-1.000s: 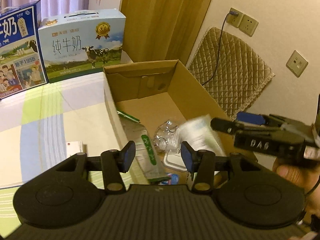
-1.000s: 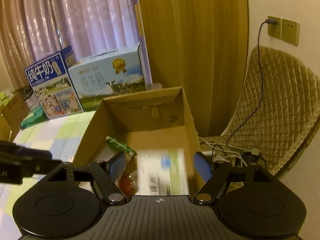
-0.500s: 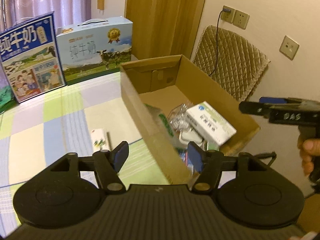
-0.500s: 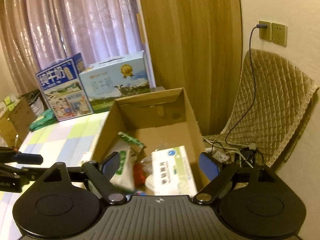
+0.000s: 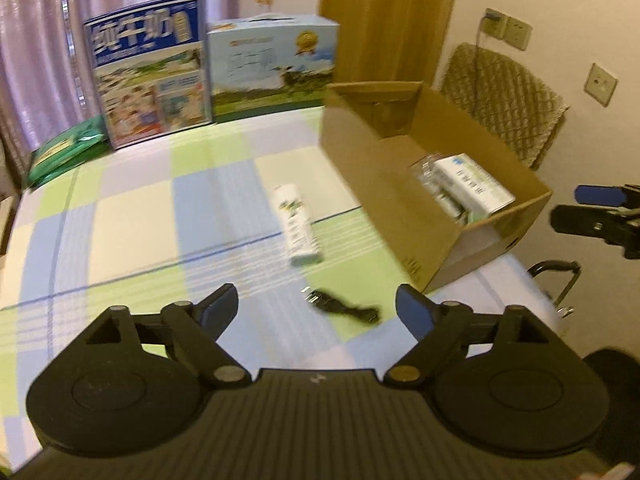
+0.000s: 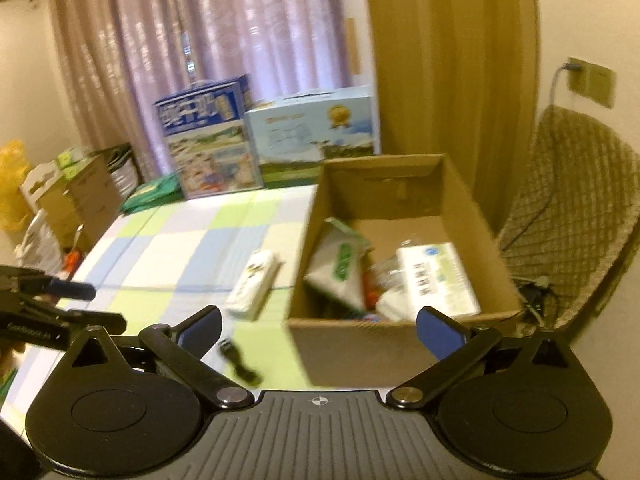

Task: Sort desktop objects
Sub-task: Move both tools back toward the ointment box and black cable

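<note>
Matt brown corrugated cardboard box [image 6: 400,344]; smooth checked cloth table cover [image 5: 132,216]; glossy printed milk cartons [image 5: 272,60]; quilted tan fabric chair cover [image 6: 572,200].

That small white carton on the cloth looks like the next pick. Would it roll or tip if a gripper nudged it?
The white carton lies flat on its long side on the tablecloth, so it probably won't tip. Its boxy, flat-sided shape suggests sliding, not rolling. It looks small, likely light, so a nudge may spin it.

Open checked tabletop [image 5: 132,216] lies left of the cardboard box [image 5: 384,200], whose wall blocks the right.
</note>
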Available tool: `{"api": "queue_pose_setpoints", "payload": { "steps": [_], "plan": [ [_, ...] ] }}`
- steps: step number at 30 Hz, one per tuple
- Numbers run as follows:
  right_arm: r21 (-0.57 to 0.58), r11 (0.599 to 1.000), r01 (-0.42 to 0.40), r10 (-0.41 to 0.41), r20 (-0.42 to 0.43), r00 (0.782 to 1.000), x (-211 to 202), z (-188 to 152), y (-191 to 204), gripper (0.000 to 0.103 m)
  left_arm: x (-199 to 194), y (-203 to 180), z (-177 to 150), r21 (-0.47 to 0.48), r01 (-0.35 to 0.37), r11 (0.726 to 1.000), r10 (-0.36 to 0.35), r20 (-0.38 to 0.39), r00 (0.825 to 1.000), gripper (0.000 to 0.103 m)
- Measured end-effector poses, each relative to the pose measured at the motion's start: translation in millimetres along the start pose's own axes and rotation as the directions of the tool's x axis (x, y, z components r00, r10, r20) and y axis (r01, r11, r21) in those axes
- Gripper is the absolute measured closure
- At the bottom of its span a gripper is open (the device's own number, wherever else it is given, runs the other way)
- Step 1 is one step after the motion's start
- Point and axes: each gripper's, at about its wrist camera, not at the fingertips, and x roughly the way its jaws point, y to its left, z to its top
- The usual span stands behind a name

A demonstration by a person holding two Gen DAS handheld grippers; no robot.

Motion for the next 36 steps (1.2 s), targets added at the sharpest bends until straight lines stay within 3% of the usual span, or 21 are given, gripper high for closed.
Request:
{"api": "queue_pose_setpoints", "payload": {
  "steps": [14, 24, 28, 36],
  "plan": [
    [-0.196, 0.975, -0.107, 0.086, -0.113, 0.990, 64.7, -47.7, 76.4, 0.003, -3.6, 63.2, -38.1, -0.025, -0.086, 0.996, 0.086, -0.015, 0.996, 0.011],
    [-0.369, 0.925, -0.096, 0.040, -0.156, 0.987, 142.1, -69.9, 92.8, 0.032, 53.5, 79.7, -56.2, 0.038, -0.056, 0.998, 0.057, -0.036, 0.998, 0.011],
    [-0.376, 0.921, -0.101, 0.034, -0.181, 0.983, 171.3, -71.3, 89.7, 0.046, 76.8, 85.5, -54.8, 0.038, -0.036, 0.999, 0.037, -0.029, 0.999, 0.011],
    [-0.322, 0.941, -0.109, 0.039, -0.217, 0.976, 210.3, -74.3, 79.4, 0.057, 105.9, 86.3, -48.1, 0.036, -0.012, 0.999, 0.013, -0.036, 0.999, 0.011]
  ]
}}
